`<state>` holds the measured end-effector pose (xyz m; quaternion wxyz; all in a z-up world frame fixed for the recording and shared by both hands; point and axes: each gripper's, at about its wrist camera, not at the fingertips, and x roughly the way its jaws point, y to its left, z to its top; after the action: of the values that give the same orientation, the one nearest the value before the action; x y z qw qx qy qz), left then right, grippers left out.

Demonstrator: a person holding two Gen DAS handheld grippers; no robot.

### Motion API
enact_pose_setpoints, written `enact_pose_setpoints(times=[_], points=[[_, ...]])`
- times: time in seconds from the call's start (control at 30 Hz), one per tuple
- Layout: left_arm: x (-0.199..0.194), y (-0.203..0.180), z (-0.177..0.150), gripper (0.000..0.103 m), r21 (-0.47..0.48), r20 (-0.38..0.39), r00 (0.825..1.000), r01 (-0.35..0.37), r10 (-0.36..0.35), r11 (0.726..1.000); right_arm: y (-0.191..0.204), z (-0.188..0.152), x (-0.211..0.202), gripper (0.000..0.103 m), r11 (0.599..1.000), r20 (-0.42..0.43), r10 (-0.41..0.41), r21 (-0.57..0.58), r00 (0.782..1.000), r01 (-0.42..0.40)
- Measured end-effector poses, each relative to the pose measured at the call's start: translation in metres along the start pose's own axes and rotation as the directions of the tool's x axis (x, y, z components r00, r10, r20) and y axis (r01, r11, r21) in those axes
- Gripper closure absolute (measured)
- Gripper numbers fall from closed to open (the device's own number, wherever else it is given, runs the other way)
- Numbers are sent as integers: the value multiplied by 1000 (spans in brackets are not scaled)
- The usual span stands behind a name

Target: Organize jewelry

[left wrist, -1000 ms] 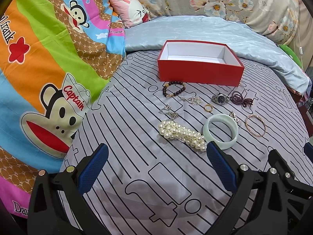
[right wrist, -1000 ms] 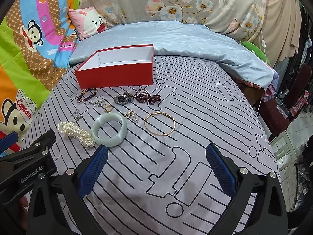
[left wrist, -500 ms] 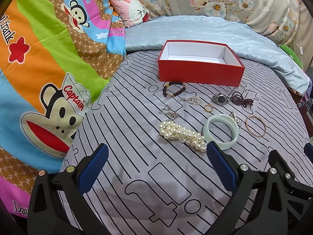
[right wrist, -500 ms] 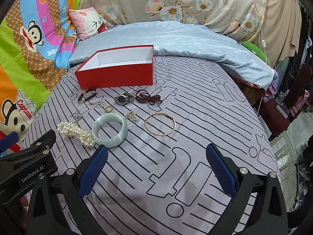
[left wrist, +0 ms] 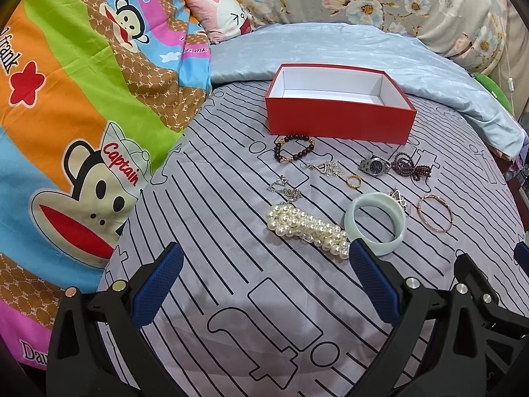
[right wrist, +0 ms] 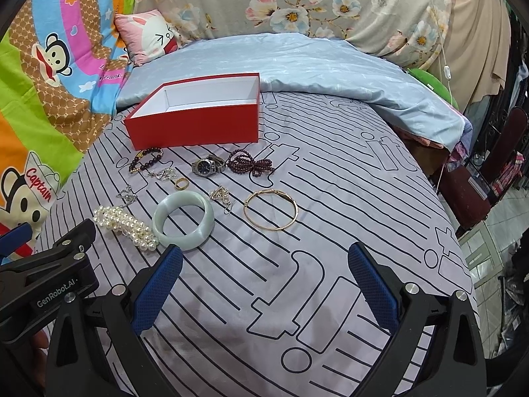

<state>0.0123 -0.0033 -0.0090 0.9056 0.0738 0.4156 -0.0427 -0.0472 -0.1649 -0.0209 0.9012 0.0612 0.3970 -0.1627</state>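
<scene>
Now both claws, left claw [left wrist: 264, 278] and right claw [right wrist: 264, 274], hang wide open above the striped bed [right wrist: 330, 231]; pale green jade bangle [right wrist: 183, 219] lies nearest, so pinch its rim gently, then lift it into the empty red cardboard box [right wrist: 198, 125].

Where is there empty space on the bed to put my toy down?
Bare striped sheet lies right of the thin gold bangle. The open red box looks empty. It is crowded between the box and the pale green bangle.
</scene>
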Motion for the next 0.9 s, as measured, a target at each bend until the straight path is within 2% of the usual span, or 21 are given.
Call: enact_pose_setpoints(times=[0.9], points=[[11, 7, -1, 5, -23, -10, 1000, -7, 7, 1000, -5, -1, 11, 5, 1000, -12, -3, 5, 1000, 3]])
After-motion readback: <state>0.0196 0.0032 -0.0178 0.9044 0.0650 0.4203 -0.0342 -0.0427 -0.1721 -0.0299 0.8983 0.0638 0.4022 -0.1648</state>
